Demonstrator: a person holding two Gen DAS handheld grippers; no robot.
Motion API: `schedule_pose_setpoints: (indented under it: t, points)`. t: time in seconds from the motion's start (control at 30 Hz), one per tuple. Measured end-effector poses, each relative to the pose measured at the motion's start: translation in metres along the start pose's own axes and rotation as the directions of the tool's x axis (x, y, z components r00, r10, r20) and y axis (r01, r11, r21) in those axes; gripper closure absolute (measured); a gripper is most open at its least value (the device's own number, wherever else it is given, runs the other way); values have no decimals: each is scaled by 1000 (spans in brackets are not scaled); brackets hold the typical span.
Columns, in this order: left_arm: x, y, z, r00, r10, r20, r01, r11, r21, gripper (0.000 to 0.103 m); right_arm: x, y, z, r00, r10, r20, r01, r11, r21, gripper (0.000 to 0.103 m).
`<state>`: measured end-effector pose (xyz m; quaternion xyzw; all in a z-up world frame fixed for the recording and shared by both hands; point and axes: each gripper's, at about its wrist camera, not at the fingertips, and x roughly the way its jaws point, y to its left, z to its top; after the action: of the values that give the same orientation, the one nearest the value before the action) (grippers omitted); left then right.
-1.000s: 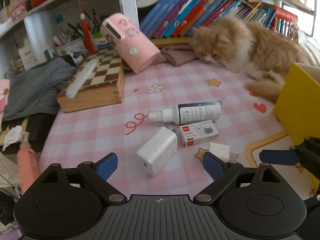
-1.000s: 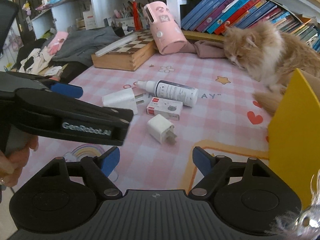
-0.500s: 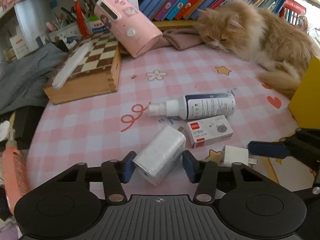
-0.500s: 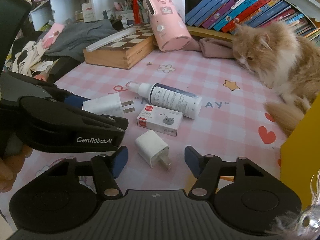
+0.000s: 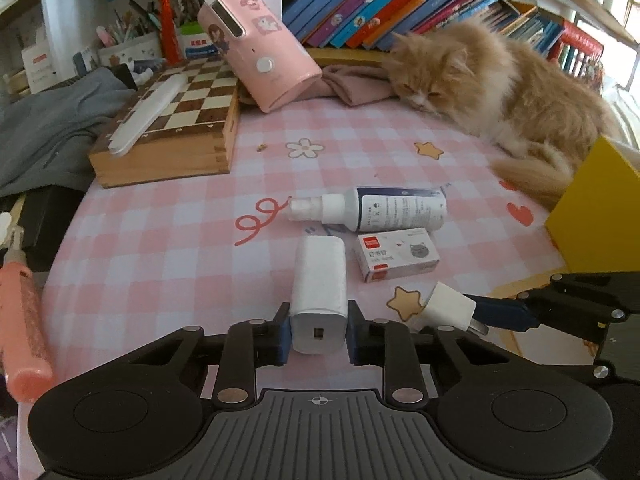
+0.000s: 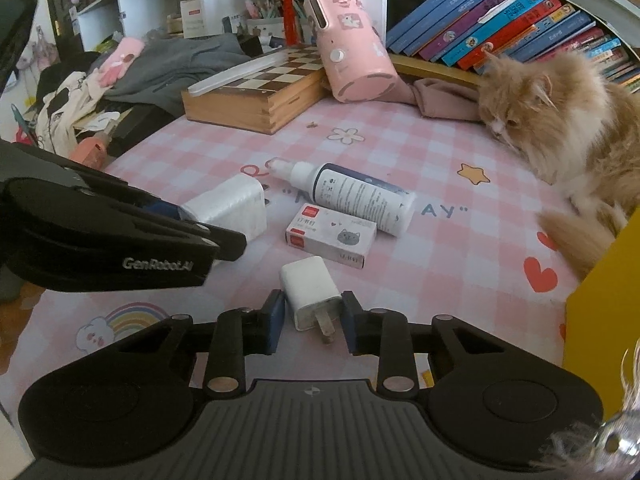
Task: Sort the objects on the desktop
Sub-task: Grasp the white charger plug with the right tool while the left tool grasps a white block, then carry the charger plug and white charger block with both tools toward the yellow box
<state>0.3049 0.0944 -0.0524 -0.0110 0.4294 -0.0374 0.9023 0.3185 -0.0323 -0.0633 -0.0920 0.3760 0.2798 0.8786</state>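
- The left gripper point(image 5: 316, 330) was clamped on the big charger point(image 5: 319, 292); the right gripper point(image 6: 312, 322) pinched the small charger point(image 6: 310, 294).
- The spray bottle point(image 5: 384, 213) and small box point(image 5: 396, 254), center frame, lay unsorted on the desk point(image 5: 160, 248); sorting seemed barely begun.

Cat point(image 5: 500, 88), yellow box point(image 5: 600, 212) probably rightward.

Left wrist view sits low over the near edge of the pink checked tablecloth point(image 5: 168, 248), looking forward across it toward the bookshelf, very close to the large white charger point(image 5: 319, 292). Right wrist view rides just to its right, facing the same way, angled slightly left. Both share the spray bottle point(image 6: 352, 198), the small box point(image 5: 396, 254), the chessboard point(image 6: 260, 92) and the cat point(image 5: 500, 84).
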Motion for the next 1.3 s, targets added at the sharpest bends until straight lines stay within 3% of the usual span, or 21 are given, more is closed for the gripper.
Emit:
schedule_pose_setpoints:
  t: [0.37, 0.73, 1.3]
  points:
    - [-31, 8, -19, 999, -46, 11, 46, 998, -38, 78, -28, 12, -10, 1000, -16, 10, 16, 1000, 26, 75]
    - [-79, 16, -41, 992, -106, 71, 112, 990, -90, 78, -66, 27, -27, 998, -57, 35, 55, 998, 43, 75]
    - [-148, 28, -92, 982, -146, 119, 156, 984, -83, 78, -138, 61, -68, 989, -132, 60, 121, 981, 152, 76]
